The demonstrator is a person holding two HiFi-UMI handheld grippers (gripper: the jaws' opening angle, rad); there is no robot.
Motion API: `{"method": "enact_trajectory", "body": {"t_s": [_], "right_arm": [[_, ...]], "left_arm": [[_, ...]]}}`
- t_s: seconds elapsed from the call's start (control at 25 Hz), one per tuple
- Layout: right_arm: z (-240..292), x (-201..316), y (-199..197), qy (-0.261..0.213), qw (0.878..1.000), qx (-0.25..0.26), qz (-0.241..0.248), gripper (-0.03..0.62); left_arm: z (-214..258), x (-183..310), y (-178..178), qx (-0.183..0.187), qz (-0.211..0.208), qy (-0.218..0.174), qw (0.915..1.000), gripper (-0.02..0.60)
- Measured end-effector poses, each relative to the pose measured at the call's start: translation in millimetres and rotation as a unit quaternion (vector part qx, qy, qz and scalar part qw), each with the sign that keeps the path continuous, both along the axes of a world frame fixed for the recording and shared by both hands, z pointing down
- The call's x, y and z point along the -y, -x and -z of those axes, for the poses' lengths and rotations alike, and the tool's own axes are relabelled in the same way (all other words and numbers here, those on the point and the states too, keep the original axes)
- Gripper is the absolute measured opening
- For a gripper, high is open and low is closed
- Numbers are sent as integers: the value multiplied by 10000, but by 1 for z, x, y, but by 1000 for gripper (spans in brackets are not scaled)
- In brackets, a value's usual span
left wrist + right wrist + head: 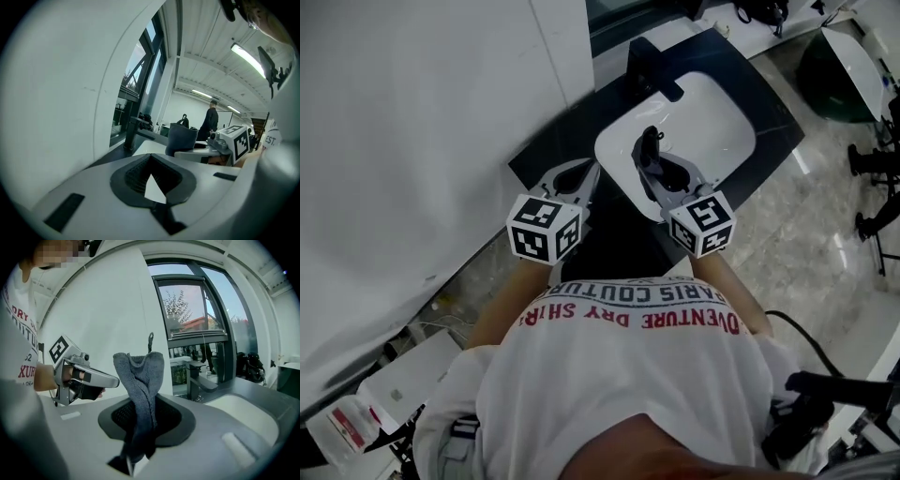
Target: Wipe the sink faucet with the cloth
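White wall (412, 141) fills the head view from 9 to 12 o'clock, with a dark counter (534, 159) next to it. A white shirt (628, 375) covers the 6 o'clock part and hides most of both arms. The black faucet (654, 70) sits at 11 o'clock of the white sink (722, 112). It is small and dark there, so it is hard to make out. The sink's rim at 7 o'clock is hidden behind the right gripper (661, 173).

In the right gripper view, a big window (192, 310) is behind the faucet. In the left gripper view, a person (211, 119) stands far back at 2 o'clock.

The left gripper (577, 178) is over the counter, at 9 o'clock of the right one. Its jaws are pressed together and hold nothing. The right gripper's jaws pinch the cloth (139, 376), and its low end is hidden between them. The cloth is grey and fuzzy. It is twisted and stands up, with two floppy corners on top. It is over the sink, apart from the faucet, at 6 o'clock of it.
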State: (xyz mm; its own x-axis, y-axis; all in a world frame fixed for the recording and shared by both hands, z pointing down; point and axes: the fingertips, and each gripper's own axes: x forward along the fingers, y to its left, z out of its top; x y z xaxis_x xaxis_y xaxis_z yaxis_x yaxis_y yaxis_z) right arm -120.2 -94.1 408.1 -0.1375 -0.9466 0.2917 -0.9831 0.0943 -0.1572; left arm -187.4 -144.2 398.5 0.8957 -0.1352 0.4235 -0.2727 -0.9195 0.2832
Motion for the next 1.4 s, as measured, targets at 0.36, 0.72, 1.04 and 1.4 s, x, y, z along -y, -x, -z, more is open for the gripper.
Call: {"method": "enact_trajectory", "body": {"t_s": [0.36, 0.72, 1.04, 1.4], "right_arm": [[-31, 52, -14, 457, 9974, -310, -470, 71], [11, 110, -65, -66, 9895, -1070, -969, 71], [34, 159, -106, -262, 9656, -1942, -1712, 71], [12, 188, -128, -54, 9473, -2317, -2210, 71]], "left_arm": [[-31, 50, -15, -13, -403, 366, 9985, 2], [-43, 70, -20, -41, -537, 432, 9976, 2], [-59, 72, -21, 36, -747, 551, 9957, 2], [-75, 84, -24, 93, -871, 618, 9942, 2]]}}
